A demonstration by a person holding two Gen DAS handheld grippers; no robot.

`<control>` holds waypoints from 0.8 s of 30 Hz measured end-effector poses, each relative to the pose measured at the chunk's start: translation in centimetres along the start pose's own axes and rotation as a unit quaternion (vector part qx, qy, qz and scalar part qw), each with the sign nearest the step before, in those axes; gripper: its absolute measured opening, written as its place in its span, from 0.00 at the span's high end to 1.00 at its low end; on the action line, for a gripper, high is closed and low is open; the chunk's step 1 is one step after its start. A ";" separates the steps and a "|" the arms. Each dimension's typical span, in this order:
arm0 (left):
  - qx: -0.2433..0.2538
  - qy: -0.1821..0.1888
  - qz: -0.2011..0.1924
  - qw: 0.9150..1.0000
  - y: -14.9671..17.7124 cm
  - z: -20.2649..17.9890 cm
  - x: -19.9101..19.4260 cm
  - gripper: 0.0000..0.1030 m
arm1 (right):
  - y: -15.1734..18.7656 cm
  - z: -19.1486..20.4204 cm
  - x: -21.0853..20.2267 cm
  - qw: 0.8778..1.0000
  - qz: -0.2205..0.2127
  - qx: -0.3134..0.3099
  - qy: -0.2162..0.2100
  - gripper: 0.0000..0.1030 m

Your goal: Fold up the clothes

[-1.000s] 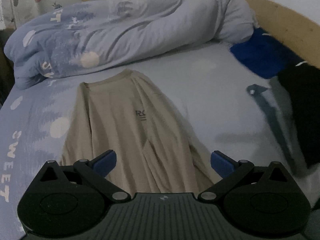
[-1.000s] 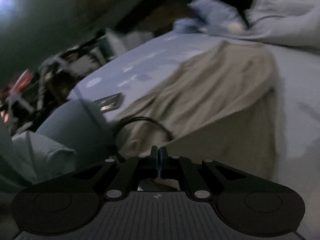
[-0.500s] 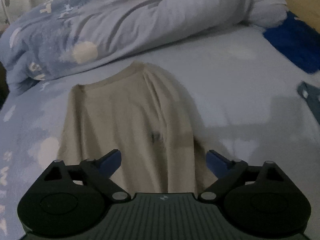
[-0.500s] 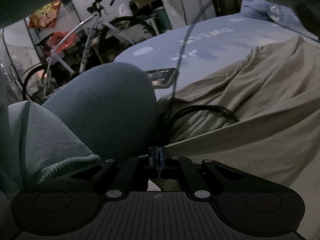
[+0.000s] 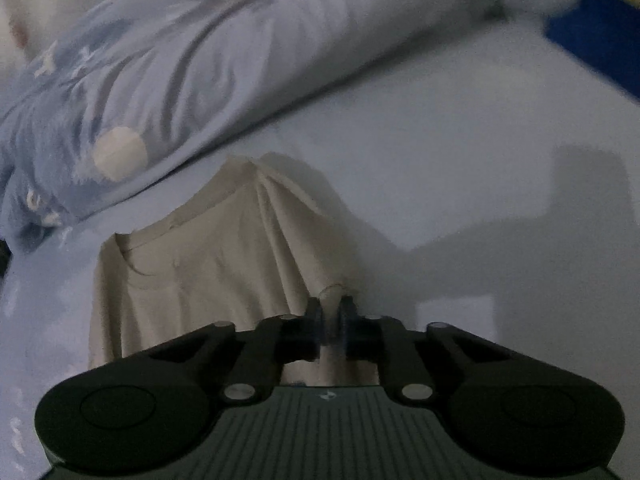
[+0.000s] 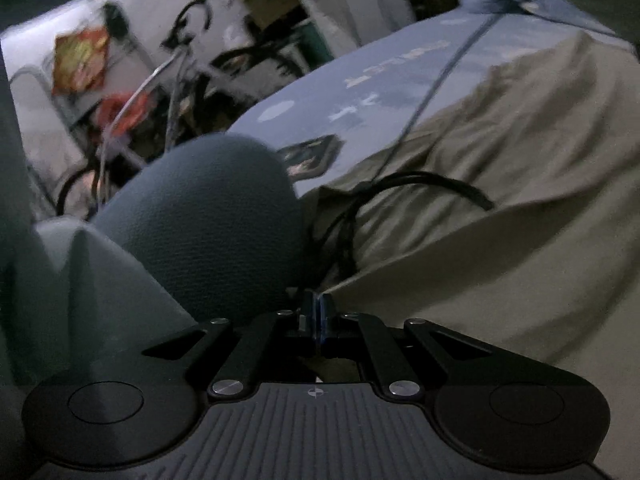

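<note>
- Since a second ago, our left gripper has dropped in close over the beige shirt and gone from wide apart to clamped on a pinch of its cloth; the printed mark on the chest that showed then is no longer in sight.
- We see a small fold of the beige fabric standing up between the two fingers of the left gripper, at the shirt's right edge in the left wrist view.
- We find the shirt lying on the bed, its neckline toward the bunched pale blue duvet at the far side, with creases running from the collar down to the pinched spot.
- Our right gripper is pressed together; its tips sit right at an edge of the shirt, but we cannot tell whether any cloth is caught between them.
- From the right wrist view, a black cable loops across the shirt, and a person's knee in grey-blue fabric rises just left of the gripper.
- Beyond the bed edge we make out a blurred bicycle and cluttered shelves.
- A dark blue cloth lies at the far right corner of the bed.
</note>
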State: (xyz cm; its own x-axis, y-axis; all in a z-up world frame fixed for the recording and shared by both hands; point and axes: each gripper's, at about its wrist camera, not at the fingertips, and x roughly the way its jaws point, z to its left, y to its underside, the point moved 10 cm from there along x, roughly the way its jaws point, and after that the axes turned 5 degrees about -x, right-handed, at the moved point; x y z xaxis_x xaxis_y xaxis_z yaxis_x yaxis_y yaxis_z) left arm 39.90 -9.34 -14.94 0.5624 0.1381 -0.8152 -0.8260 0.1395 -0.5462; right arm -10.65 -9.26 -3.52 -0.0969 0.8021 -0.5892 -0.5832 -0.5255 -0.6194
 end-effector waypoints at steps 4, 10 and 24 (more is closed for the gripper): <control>-0.081 0.039 0.001 0.996 -0.9 1.9 -1.2 0.93 | 0.5 -3.4 -5.7 0.996 -0.033 0.078 0.042 0.97; -0.196 0.108 -0.021 0.974 -3.2 4.1 -3.6 0.93 | 1.7 -8.3 -17.3 0.971 -0.090 0.159 0.155 0.98; -0.300 0.190 -0.037 0.934 -10.6 0.6 -5.1 0.93 | 0.0 -15.7 -41.1 0.888 -0.159 0.126 0.412 0.98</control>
State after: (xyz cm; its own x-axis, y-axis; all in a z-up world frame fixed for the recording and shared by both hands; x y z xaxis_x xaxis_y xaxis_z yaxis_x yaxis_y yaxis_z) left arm 45.81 -10.96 -4.92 0.6581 -0.2242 -0.7188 -0.7229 -0.4551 -0.5199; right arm 6.01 -46.66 12.55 0.6677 0.3645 -0.6491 -0.6479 -0.1449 -0.7479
